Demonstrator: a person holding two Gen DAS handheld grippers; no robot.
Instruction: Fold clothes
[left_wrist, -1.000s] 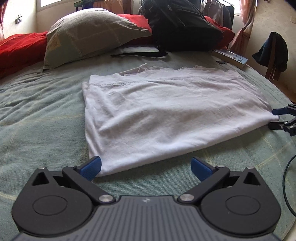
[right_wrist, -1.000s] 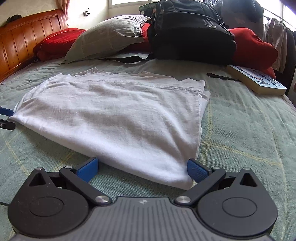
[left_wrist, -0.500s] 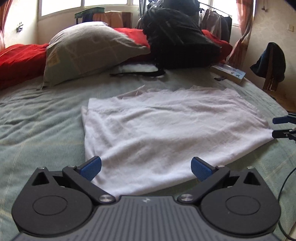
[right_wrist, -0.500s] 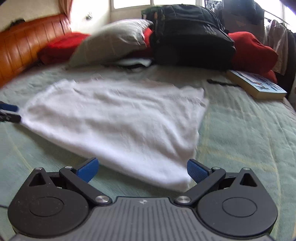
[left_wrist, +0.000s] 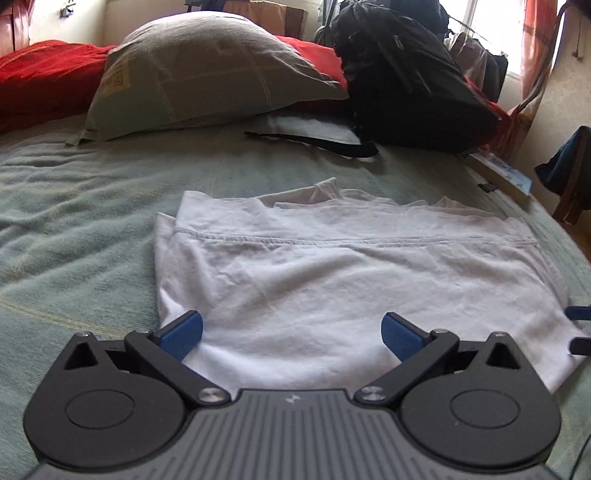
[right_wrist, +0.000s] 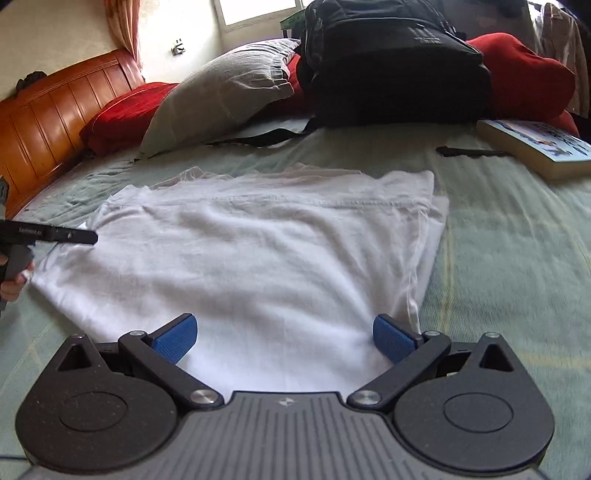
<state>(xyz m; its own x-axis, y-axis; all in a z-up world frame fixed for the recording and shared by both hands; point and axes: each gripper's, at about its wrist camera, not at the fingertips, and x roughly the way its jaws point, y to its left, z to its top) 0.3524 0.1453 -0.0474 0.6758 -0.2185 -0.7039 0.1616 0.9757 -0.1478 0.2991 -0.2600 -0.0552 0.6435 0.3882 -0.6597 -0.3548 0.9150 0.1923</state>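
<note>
A folded white cotton T-shirt (left_wrist: 332, 288) lies flat on a pale green woven bedspread (left_wrist: 74, 229), its near edge running under both handheld tools. Only the right wrist view takes in the orange-brown slatted wooden headboard (right_wrist: 55, 122) and the full thick paperback book with a blue cover (right_wrist: 535, 147), lying well beyond the right fingertip; it also catches the left tool's black finger (right_wrist: 55, 235) over the shirt's far-left corner, with part of a person's hand (right_wrist: 13, 284) behind it. Only the left wrist view shows the dark garment hung on a wooden chair (left_wrist: 569, 173) far to the right, and the right tool's blue tips at the shirt's right corner.

The left gripper (left_wrist: 291, 330) has its blue-padded fingers (left_wrist: 183, 332) spread wide, pinching nothing; the white cloth fills the gap between them, and the left pad sits at the shirt's left edge. The right gripper (right_wrist: 282, 334) is likewise spread wide and empty, cloth between its pads (right_wrist: 393, 338), the right one just beside the shirt's right folded edge. Whether any pad touches the fabric cannot be told.

Beyond the fingertips in both views rest a grey-green checked pillow (left_wrist: 207, 70), a bulky black nylon backpack (right_wrist: 395, 62) and red bedding (left_wrist: 40, 81).
</note>
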